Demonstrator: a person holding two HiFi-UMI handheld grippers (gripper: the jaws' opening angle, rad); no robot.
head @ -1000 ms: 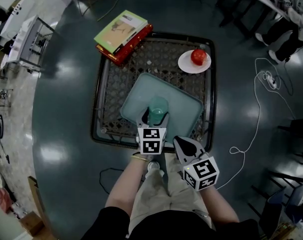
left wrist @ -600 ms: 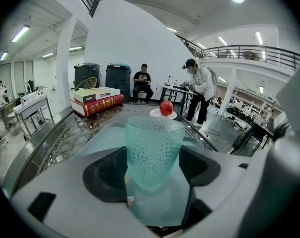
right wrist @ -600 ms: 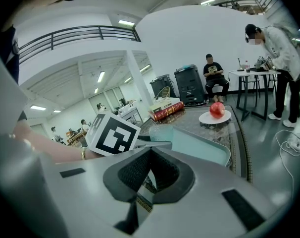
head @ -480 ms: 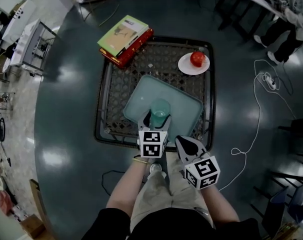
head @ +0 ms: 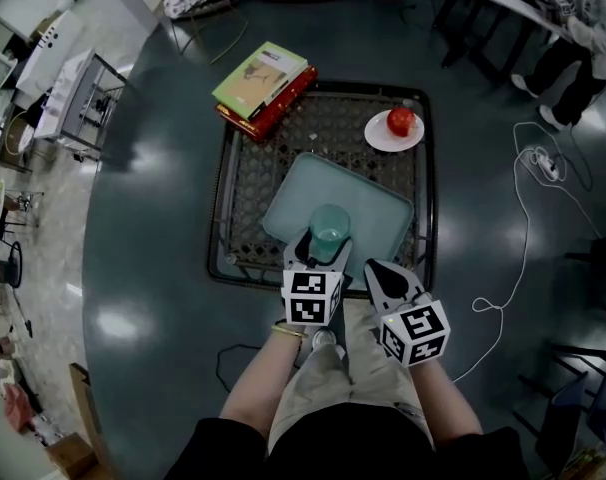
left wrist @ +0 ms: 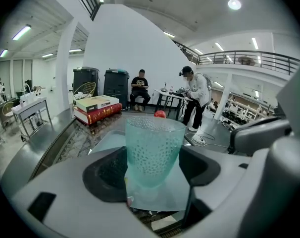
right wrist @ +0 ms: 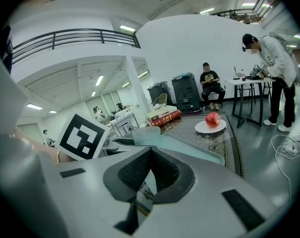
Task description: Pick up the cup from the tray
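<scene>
A teal dimpled cup (head: 330, 228) stands upright near the front of a pale teal tray (head: 373, 200). My left gripper (head: 323, 248) reaches in from the front, one finger on each side of the cup. In the left gripper view the cup (left wrist: 152, 150) fills the gap between the dark pads (left wrist: 106, 175), which press on its sides, so the left gripper (left wrist: 152, 170) is shut on the cup. My right gripper (head: 375, 268) hovers at the table's front edge, right of the left one. Its jaws meet with nothing between them (right wrist: 149, 155). From there I see the cup (right wrist: 146, 134) to the left.
The tray lies on a black mesh-topped table (head: 251, 183). Two stacked books (head: 263, 88) rest on its far left corner, and a red apple (head: 401, 120) on a white plate (head: 383, 133) sits at the far right. A white cable (head: 513, 248) trails over the floor. People are at desks beyond.
The whole scene has slid a little down and right in the head view. My left gripper stays round the cup and the right gripper keeps its place beside it.
</scene>
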